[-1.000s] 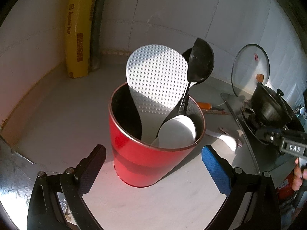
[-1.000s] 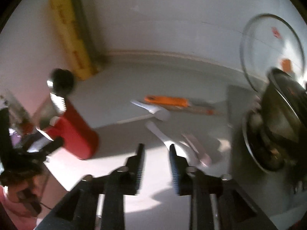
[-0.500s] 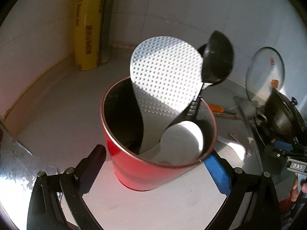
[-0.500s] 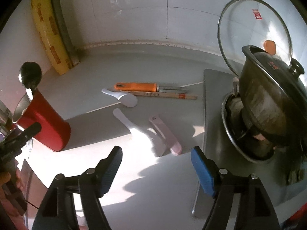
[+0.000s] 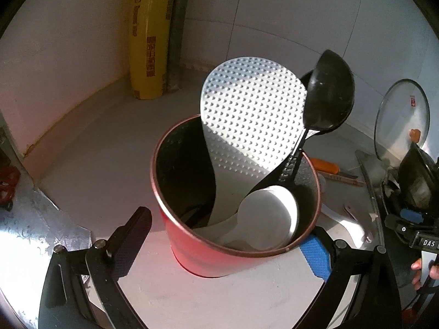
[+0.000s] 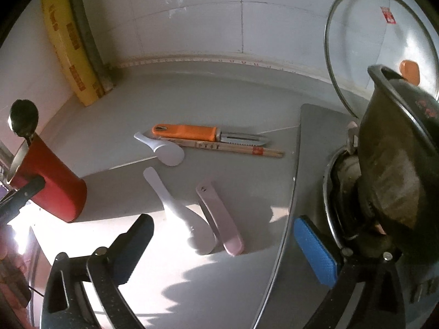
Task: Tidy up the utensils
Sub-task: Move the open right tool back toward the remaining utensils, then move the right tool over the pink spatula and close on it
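Right wrist view: right hand-held gripper [image 6: 223,249], jaws just spread wide and empty, hovers over a white plastic rice paddle [image 6: 181,213] and pink flat scoop [image 6: 219,220] near the grey bench's [image 6: 219,101] front edge. Next, probably: descend, pinch one. Left hand-held gripper [image 5: 222,244], open, straddles the red utensil cup [image 5: 219,249].

Home kitchen, tiled wall [image 6: 192,22], gas stove [image 6: 343,170] with wok [image 6: 392,170], glass lid [image 6: 365,35]
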A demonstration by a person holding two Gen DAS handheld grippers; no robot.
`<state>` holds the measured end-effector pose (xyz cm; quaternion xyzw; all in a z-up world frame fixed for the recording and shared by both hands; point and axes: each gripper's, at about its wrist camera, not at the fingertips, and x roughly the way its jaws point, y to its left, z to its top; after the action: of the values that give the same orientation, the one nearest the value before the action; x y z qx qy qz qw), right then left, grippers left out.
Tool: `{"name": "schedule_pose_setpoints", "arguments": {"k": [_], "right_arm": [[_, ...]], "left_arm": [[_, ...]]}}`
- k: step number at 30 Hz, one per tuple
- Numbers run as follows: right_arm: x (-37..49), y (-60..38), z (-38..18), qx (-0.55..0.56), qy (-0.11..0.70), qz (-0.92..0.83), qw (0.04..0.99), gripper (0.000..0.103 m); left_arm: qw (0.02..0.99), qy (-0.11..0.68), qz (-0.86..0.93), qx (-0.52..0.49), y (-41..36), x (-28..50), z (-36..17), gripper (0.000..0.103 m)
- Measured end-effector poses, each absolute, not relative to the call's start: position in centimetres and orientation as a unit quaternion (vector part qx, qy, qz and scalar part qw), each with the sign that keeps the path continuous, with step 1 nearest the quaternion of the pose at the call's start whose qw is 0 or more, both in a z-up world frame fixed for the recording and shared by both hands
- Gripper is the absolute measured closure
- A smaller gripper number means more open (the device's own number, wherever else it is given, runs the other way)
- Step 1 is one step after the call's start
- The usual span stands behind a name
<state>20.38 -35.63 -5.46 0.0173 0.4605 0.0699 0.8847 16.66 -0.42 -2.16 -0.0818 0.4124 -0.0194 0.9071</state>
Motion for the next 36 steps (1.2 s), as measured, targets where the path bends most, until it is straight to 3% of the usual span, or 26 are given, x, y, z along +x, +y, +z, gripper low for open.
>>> {"name": "schedule_pose_setpoints", "arguments": {"k": [8,12,24,36], "right_arm": [[21.0,-36.4,-7.3,0.051,0.461,0.118,0.878,0.0],[20.9,-36.4,-8.5,0.047,0.476,0.122,0.87,0.0],[20.9,-37.1,-10.2,0.019,0.498,0.09,0.862,0.0],[25.5,-35.5,-10.0,-0.06,0.529,0.104,0.84,0.025]], "left_arm": [[0.91,0.408,0.001,-0.068,-1.3,16.3,-1.9,0.003],[0.911,0.408,0.003,-0.063,-1.8,15.9,-2.0,0.011],[0.912,0.403,0.008,-0.072,-1.6,17.2,-2.4,0.011],[0.913,0.402,-0.012,-0.069,-1.4,18.1,-2.4,0.011]]}}
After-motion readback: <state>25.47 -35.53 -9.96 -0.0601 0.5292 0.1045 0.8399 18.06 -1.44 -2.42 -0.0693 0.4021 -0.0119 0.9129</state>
